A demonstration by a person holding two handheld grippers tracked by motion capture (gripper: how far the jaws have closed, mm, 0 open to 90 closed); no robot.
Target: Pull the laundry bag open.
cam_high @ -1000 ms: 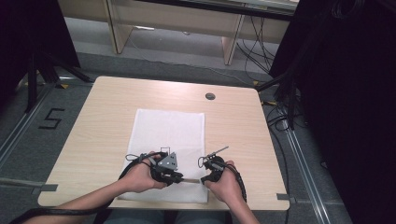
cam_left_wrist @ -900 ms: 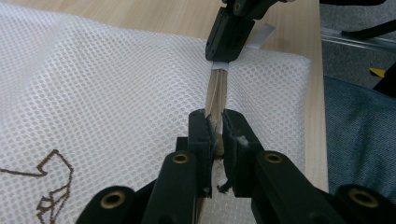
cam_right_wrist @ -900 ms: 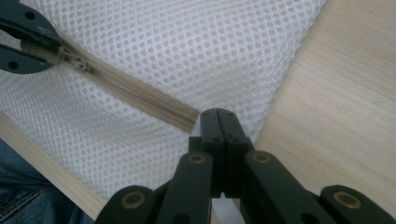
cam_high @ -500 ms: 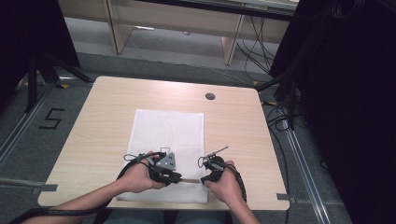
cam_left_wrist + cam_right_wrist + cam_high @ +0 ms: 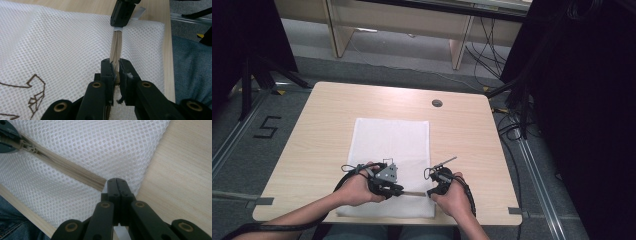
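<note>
A white mesh bag (image 5: 391, 142) lies flat on the wooden table (image 5: 327, 107), its beige zipper (image 5: 415, 193) running along the near edge. My left gripper (image 5: 402, 191) is shut on the zipper's pull; in the left gripper view its jaws (image 5: 115, 63) pinch the small slider on the zipper tape (image 5: 116, 45). My right gripper (image 5: 430, 192) faces it from the right and is shut on the zipper's end (image 5: 101, 183), jaws (image 5: 117, 181) pressed together on the bag's edge. The stretch of zipper (image 5: 62, 166) between the two grippers looks closed and taut.
A brown printed drawing (image 5: 35, 97) marks the mesh near my left gripper. A round cable hole (image 5: 437, 103) sits far right in the tabletop. The table's near edge (image 5: 25, 216) is just behind the bag, with the person's jeans (image 5: 10, 230) beyond it.
</note>
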